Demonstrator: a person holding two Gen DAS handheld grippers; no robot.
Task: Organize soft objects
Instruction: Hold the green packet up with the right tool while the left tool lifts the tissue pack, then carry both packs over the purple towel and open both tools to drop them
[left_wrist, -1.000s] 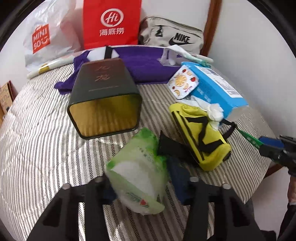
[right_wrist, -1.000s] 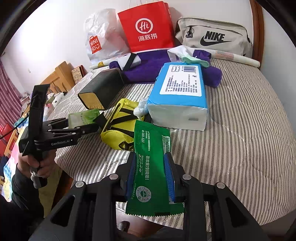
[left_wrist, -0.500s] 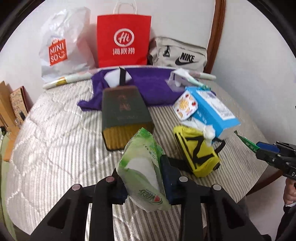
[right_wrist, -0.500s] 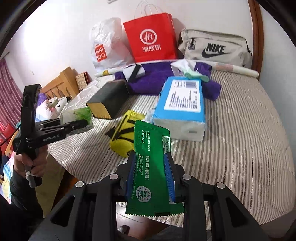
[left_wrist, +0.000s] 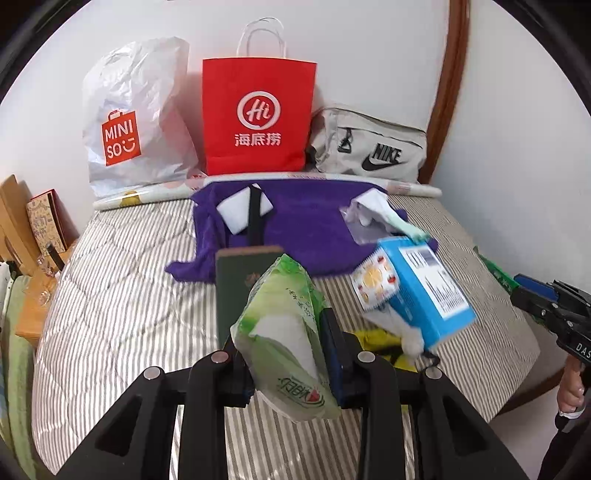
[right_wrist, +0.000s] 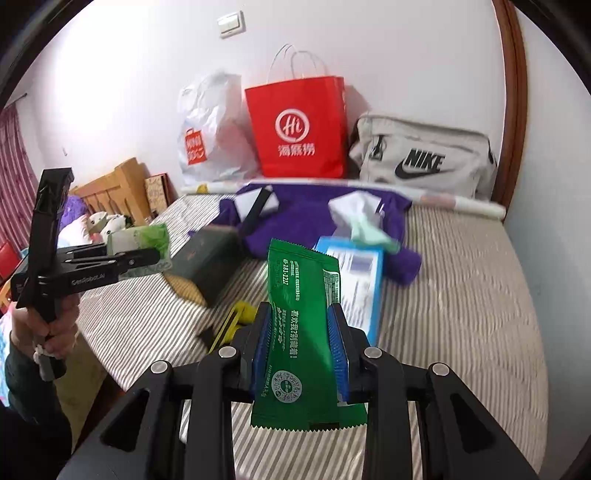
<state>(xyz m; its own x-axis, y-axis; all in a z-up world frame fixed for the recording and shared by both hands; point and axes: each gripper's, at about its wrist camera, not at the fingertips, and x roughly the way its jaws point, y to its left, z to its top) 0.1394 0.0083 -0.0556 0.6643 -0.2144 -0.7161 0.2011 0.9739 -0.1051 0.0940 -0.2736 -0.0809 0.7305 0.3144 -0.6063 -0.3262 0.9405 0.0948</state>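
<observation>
My left gripper (left_wrist: 286, 341) is shut on a light green tissue pack (left_wrist: 284, 332), lifted above the striped bed (left_wrist: 122, 306). The same pack (right_wrist: 140, 240) shows in the right wrist view, held out at the left by a hand. My right gripper (right_wrist: 300, 332) is shut on a dark green flat wet-wipe packet (right_wrist: 303, 325), also raised over the bed. Below lie a blue tissue box (left_wrist: 424, 288), a yellow pouch (right_wrist: 236, 317) partly hidden behind the fingers, and a dark green tin box (left_wrist: 240, 284).
A purple cloth (left_wrist: 306, 229) with a white bundle lies further back. Against the wall stand a white MINISO bag (left_wrist: 133, 122), a red paper bag (left_wrist: 258, 118) and a grey Nike bag (left_wrist: 369, 147). A wooden headboard (right_wrist: 122, 188) is at the left.
Both grippers rose from just above the bed, carrying the tissue pack and the green packet. The left jaws closed tighter on the pack. The bed objects now look smaller and lower.
</observation>
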